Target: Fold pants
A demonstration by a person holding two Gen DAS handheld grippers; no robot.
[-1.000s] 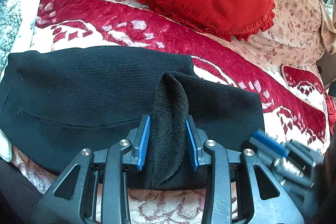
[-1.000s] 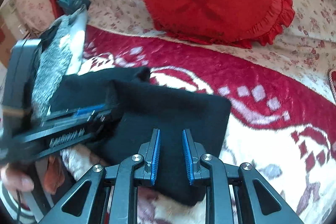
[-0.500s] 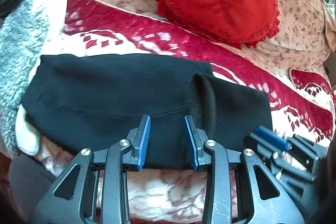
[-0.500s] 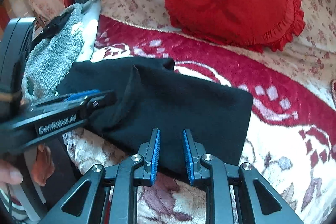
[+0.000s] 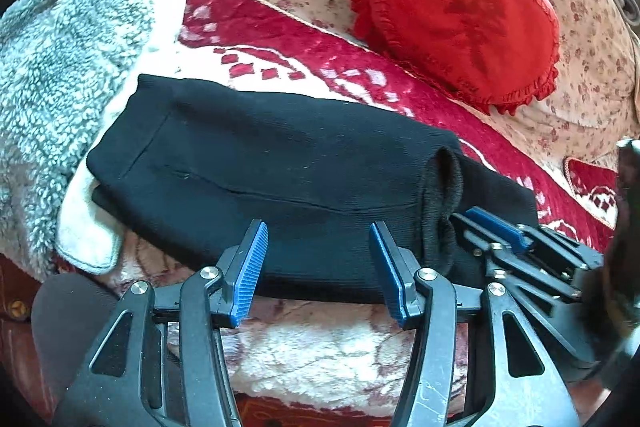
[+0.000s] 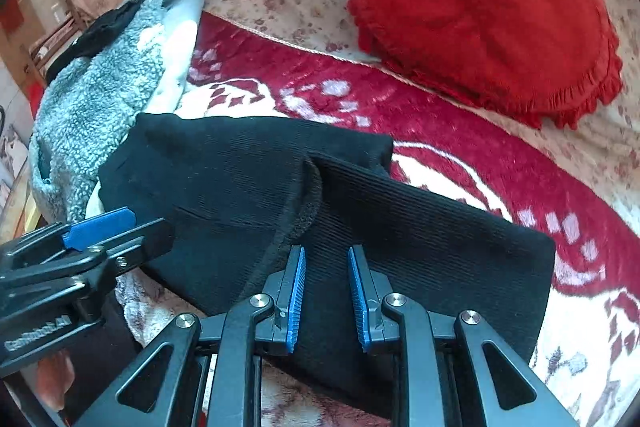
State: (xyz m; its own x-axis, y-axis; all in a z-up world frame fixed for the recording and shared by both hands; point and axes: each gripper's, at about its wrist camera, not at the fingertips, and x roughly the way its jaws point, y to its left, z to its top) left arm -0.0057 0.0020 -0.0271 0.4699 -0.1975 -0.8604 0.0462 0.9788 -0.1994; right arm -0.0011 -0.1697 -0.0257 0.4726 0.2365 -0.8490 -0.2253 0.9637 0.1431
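- Red patterned blanket (image 5: 304, 55) carries folded black pants (image 5: 280, 163).
- Left gripper (image 5: 318, 239): jaws just widened, nothing gripped.
- Right gripper (image 6: 326, 267): jaws narrowly apart, empty, over the pants.

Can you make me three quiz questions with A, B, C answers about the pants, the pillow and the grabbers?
1. Where do the pants lie?
A. on the red and white blanket
B. on the pillow
C. in a drawer

2. What colour is the pillow?
A. blue
B. red
C. green

3. What is the left gripper doing?
A. pinching the pillow
B. holding a sock
C. open, holding nothing

Answers:
1 A, black cloth rests on the blanket.
2 B, it is red with a frill.
3 C, its jaws have just been opening, with a clear gap between them.
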